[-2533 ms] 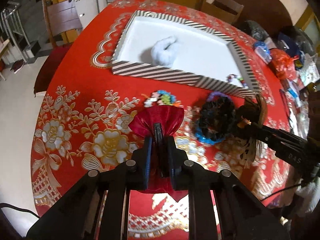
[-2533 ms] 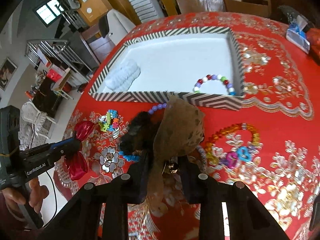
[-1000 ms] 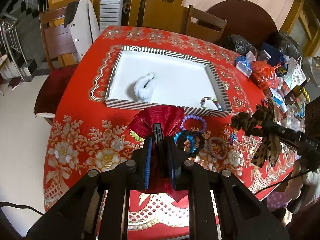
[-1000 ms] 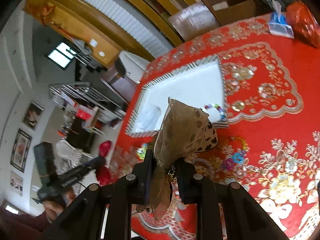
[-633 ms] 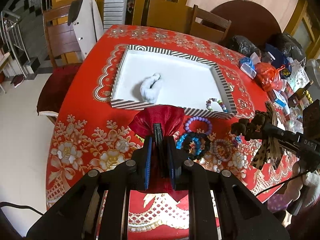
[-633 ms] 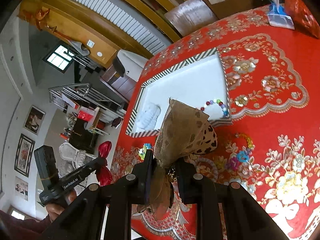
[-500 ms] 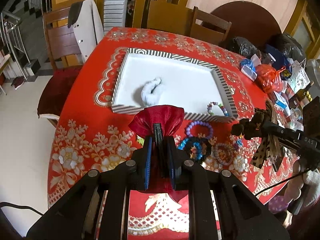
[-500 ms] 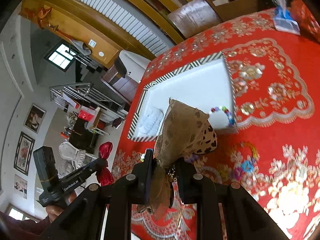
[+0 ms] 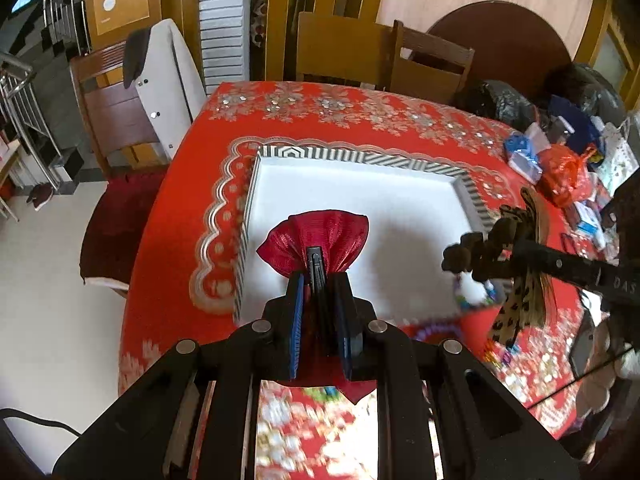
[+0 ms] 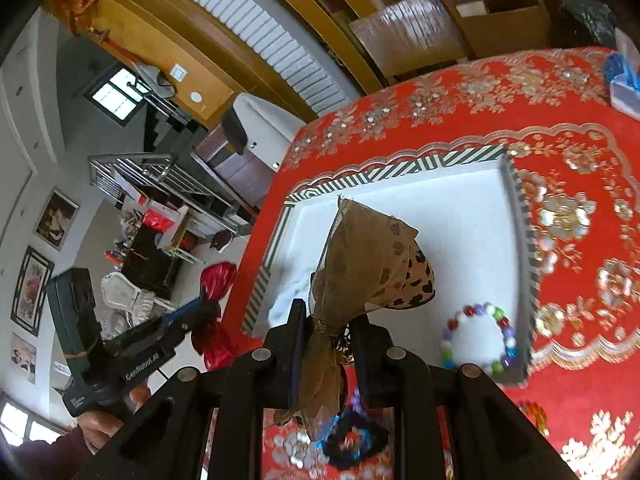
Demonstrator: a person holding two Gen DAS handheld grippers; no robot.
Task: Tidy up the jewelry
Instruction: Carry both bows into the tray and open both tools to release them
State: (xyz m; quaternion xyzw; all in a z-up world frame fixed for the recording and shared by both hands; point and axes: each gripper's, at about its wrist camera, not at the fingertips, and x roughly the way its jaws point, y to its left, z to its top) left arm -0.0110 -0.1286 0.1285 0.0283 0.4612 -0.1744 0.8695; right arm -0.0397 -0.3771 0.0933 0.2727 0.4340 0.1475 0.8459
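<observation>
My left gripper [image 9: 318,280] is shut on a red bow hair clip [image 9: 316,238], held in the air over the near left part of the striped white tray [image 9: 352,156]. My right gripper [image 10: 328,320] is shut on a brown leopard-print bow clip [image 10: 372,264], held above the tray [image 10: 400,172]. A multicoloured bead bracelet [image 10: 478,338] lies in the tray's near right corner. A white fluffy scrunchie [image 10: 288,294] lies in the tray, mostly hidden behind the bow. The right gripper with its bow also shows in the left wrist view [image 9: 516,256].
Several bracelets and a dark scrunchie [image 10: 352,440] lie on the red patterned tablecloth [image 9: 172,216] in front of the tray. Bags and small clutter [image 9: 560,160] sit at the table's right edge. Wooden chairs [image 9: 428,64] stand behind the table.
Both grippers, each holding its bow, have moved forward from above the loose jewelry to over the tray. The tray now looks closer in both views.
</observation>
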